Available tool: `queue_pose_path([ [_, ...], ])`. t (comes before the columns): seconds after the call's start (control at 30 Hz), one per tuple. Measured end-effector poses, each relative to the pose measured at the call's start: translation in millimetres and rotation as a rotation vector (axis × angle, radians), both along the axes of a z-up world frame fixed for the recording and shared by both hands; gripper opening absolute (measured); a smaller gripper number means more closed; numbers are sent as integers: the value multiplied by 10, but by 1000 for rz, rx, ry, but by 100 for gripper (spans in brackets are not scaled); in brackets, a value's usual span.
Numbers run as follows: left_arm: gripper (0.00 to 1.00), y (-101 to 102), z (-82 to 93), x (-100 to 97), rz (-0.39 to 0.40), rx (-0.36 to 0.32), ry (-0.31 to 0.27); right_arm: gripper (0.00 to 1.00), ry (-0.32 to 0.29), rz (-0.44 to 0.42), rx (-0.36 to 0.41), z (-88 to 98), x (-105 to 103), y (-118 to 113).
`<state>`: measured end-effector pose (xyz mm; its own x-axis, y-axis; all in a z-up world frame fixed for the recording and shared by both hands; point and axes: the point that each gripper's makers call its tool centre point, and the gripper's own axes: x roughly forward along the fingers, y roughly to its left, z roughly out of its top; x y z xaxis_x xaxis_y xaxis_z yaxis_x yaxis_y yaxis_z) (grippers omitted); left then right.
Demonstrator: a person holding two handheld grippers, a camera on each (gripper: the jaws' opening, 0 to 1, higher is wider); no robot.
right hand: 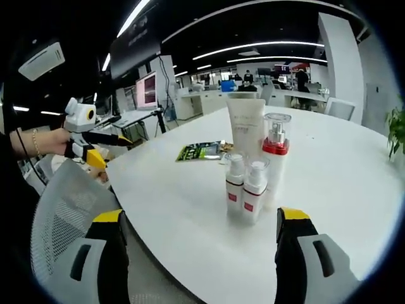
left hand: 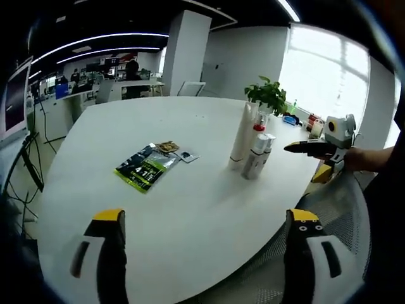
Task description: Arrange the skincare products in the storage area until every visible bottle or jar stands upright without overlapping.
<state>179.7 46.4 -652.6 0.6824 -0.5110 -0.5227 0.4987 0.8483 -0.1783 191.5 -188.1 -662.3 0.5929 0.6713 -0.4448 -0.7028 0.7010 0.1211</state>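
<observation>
Several skincare products stand upright in a tight cluster on the white table (left hand: 190, 215). They are a tall white tube (left hand: 242, 136), a pump bottle with a red collar (left hand: 259, 128) and two small white bottles (left hand: 256, 159). In the right gripper view the tube (right hand: 247, 126), the pump bottle (right hand: 276, 152) and the small bottles (right hand: 235, 180) stand just ahead of my right gripper (right hand: 202, 253). Its jaws are wide apart and hold nothing. My left gripper (left hand: 205, 253) is open and empty, well short of the cluster. The right gripper (left hand: 292, 148) also hovers beside the bottles.
A green packet (left hand: 147, 166) and small sachets (left hand: 177, 152) lie flat left of the cluster. A potted plant (left hand: 269, 95) stands behind it. A grey mesh chair (left hand: 335, 215) sits at the table's near edge. A hand holds the left gripper (right hand: 123, 140) beyond that edge.
</observation>
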Motion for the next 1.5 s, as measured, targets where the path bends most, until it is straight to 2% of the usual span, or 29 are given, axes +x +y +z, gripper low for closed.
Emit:
queue_pose_path([
  [0.2, 99, -2, -32, 7, -12, 5, 14, 97, -5, -6, -2, 10, 6, -5],
  [0.3, 99, 16, -55, 42, -21, 10, 27, 97, 15, -9, 4, -7, -3, -2],
  [0.57, 96, -36, -81, 148, -79, 34, 52, 98, 19, -52, 8, -10, 44, -64],
  [1.0, 94, -16, -176, 515, -157, 104, 89, 97, 6, -69, -21, -9, 84, -100],
  [1.13, 92, 45, -232, 647, -168, 152, 105, 97, 10, -87, -19, -15, 106, -130],
  [1.27, 92, 88, -273, 753, -161, 158, 122, 97, 14, -106, -16, -15, 127, -162],
  [1.5, 90, 182, -357, 962, -192, 211, 142, 95, 24, -122, -13, -28, 141, -184],
])
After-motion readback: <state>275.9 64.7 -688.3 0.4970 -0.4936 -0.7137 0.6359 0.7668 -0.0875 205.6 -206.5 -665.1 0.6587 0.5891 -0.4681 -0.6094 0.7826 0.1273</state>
